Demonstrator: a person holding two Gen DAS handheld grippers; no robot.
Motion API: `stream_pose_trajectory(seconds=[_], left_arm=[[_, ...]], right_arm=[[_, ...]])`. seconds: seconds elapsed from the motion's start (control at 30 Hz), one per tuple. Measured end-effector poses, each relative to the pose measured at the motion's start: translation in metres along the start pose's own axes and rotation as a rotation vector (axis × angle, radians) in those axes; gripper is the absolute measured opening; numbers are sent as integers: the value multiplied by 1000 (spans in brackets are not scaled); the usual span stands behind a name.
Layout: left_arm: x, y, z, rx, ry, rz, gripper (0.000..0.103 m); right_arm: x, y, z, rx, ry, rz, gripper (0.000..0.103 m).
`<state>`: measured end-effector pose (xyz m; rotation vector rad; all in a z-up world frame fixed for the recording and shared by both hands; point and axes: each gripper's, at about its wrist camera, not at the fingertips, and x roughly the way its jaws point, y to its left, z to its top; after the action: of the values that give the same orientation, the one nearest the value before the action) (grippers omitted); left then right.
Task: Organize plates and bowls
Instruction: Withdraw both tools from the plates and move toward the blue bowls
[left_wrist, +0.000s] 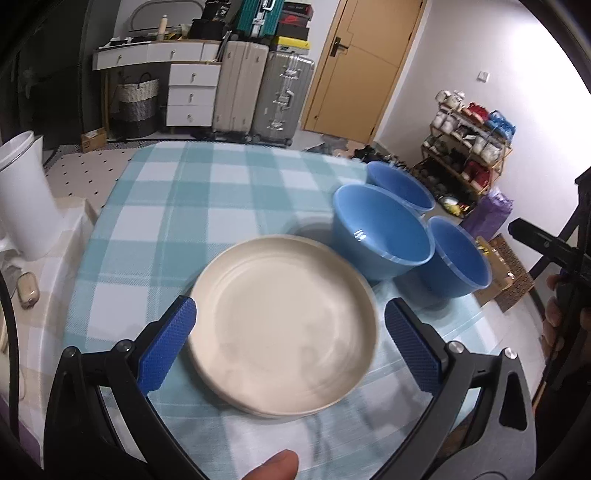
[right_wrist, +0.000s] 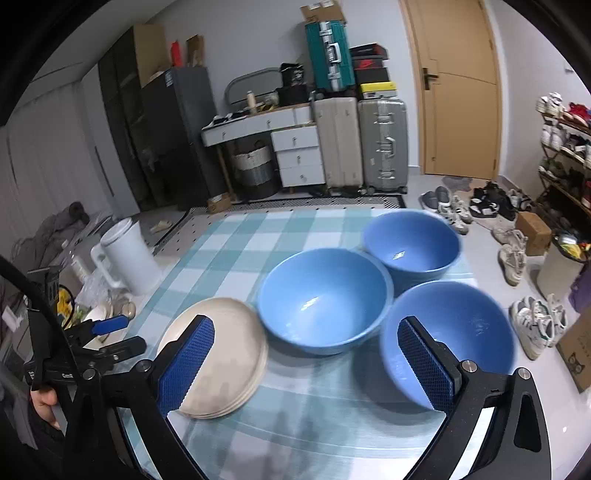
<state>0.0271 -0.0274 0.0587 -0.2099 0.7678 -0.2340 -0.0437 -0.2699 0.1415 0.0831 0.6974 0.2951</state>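
Observation:
A stack of cream plates (left_wrist: 282, 325) (right_wrist: 218, 354) lies on the checked tablecloth (left_wrist: 207, 199) (right_wrist: 258, 236). Three blue bowls stand apart to its right: a middle one (left_wrist: 380, 232) (right_wrist: 323, 295), a far one (left_wrist: 400, 186) (right_wrist: 410, 245) and a near one (left_wrist: 458, 258) (right_wrist: 454, 332). My left gripper (left_wrist: 290, 317) is open, its blue pads on either side of the plates, just above them. My right gripper (right_wrist: 306, 332) is open and empty, above the table between the plates and the near bowl. The left gripper also shows in the right wrist view (right_wrist: 110, 325).
A white jug (left_wrist: 22, 199) (right_wrist: 127, 254) stands at the table's left edge with small clutter beside it. The table's right edge drops to a floor with shoes (right_wrist: 513, 254) and a shoe rack (left_wrist: 465, 147). Suitcases (right_wrist: 362, 140) and a door stand behind.

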Motion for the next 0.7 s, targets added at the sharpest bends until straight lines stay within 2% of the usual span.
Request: stream_pose_trajectory(seconds=[0.4,0.53,0.7], left_arm=[[-1,-57,62,45,-19,-4,102],[1,-73,84,42,-18,-11,102],[8,-100,112,79,-32,18,102]], right_arm=[[-66,-71,40,78,-68,-31,102],[-80,-89,53,84,-92,-49,102],[-87,-110,66,92,-89,-46,102]])
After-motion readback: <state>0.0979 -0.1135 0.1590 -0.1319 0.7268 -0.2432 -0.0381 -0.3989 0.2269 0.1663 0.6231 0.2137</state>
